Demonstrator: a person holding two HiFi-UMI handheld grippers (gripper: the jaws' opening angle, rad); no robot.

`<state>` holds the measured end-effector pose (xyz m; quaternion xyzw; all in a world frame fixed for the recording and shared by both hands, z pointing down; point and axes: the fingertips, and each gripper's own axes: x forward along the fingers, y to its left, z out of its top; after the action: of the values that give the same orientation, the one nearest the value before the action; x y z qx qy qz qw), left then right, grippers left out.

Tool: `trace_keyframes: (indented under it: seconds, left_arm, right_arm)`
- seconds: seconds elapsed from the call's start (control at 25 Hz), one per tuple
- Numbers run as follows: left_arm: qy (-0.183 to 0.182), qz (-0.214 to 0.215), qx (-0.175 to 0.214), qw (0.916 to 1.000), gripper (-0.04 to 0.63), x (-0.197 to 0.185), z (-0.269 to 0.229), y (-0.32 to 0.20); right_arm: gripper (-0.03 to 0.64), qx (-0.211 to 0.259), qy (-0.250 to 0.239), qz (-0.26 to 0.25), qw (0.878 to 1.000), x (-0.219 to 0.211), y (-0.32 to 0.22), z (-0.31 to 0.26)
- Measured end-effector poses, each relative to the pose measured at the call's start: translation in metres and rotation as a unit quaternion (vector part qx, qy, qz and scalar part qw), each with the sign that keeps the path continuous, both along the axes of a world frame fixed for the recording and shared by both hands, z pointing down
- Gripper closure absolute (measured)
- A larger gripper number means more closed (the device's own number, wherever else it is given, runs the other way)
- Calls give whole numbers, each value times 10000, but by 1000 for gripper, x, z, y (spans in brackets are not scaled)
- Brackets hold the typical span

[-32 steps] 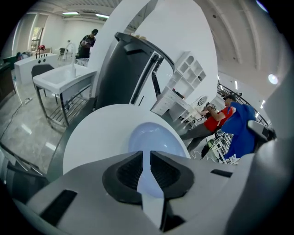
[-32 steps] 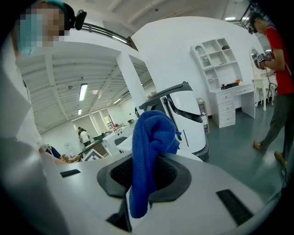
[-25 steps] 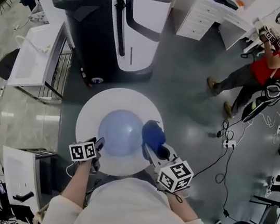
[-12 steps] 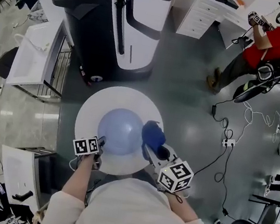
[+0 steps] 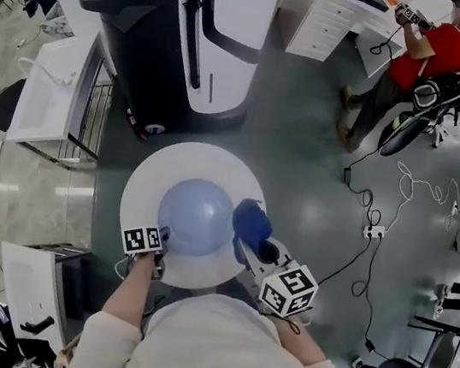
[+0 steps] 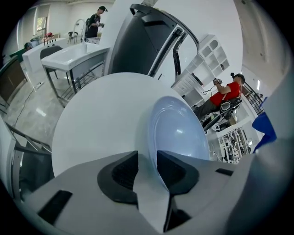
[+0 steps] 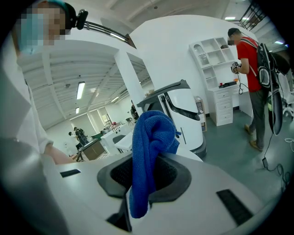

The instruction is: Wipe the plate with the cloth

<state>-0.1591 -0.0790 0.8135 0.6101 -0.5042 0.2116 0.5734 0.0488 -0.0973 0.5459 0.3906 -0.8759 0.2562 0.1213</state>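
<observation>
Round white surface (image 5: 146, 176) carries the pale blue round plate (image 5: 197, 215), flat near its middle. Our left gripper (image 6: 148, 159) has just been closing its fingers, and they pinch the plate's near rim. Our right gripper (image 7: 146, 167) fingers pinch a blue terry cloth (image 7: 154, 133), just beside the plate's right edge.

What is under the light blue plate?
A round white table is under the plate and shows all around it. The part of the tabletop directly beneath the plate is covered, so anything lying there cannot be seen.
</observation>
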Motion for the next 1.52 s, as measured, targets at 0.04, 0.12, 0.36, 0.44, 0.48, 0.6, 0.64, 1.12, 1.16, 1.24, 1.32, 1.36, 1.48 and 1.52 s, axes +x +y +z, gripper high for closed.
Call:
trace_keyframes:
  seconds: [0.04,0.12,0.36,0.44,0.48,0.6,0.64,1.12,1.16,1.24,1.32,1.36,1.48,1.52]
  left_arm:
    - [0,-14,-15,10000,454,-1,0,0]
    - [-2,8,-42,10000,459,0,1,0]
    - [76,-140,7,9999,535,-2,-1,-7]
    - [136,-273,0,9995,542,-3,-1,-7]
    - [151,-315,-6,9994,545,-4,0,-8]
    - [221,-428,-25,9988,548,-4,0,-9]
    - [277,-485,-31,9984,549,-4,0,-9]
    - [404,-585,281,9971,554,-2,-20,-14]
    - [411,-613,311,9968,552,-3,-22,-14]
    - [432,-670,397,9960,552,-3,-29,-15]
    - [468,-715,536,9949,552,-3,-38,-16]
    - [493,-735,612,9942,552,-2,-43,-17]
    - [548,-779,842,9919,552,-1,-60,-20]
    - [559,-785,926,9910,552,-2,-67,-22]
  right_arm:
    - [528,-3,4,9,10000,1,0,0]
    - [528,-11,3,19,10000,2,-1,1]
    - [528,-23,8,36,10000,2,-3,1]
    - [528,-7,13,49,10000,3,-3,0]
    - [528,0,17,56,10000,4,-3,0]
    - [528,6,18,72,10000,6,-3,0]
    - [528,5,18,74,10000,6,-3,0]
    - [528,65,-37,-95,9999,1,-6,-4]
    - [528,73,-45,-116,9999,0,-7,-4]
    - [528,96,-64,-155,9998,-1,-8,-6]
    - [528,116,-76,-188,9997,-2,-9,-7]
    - [528,127,-82,-204,9997,-3,-9,-8]
    - [528,177,-104,-262,9994,-7,-10,-11]
    - [528,199,-118,-282,9993,-9,-10,-12]
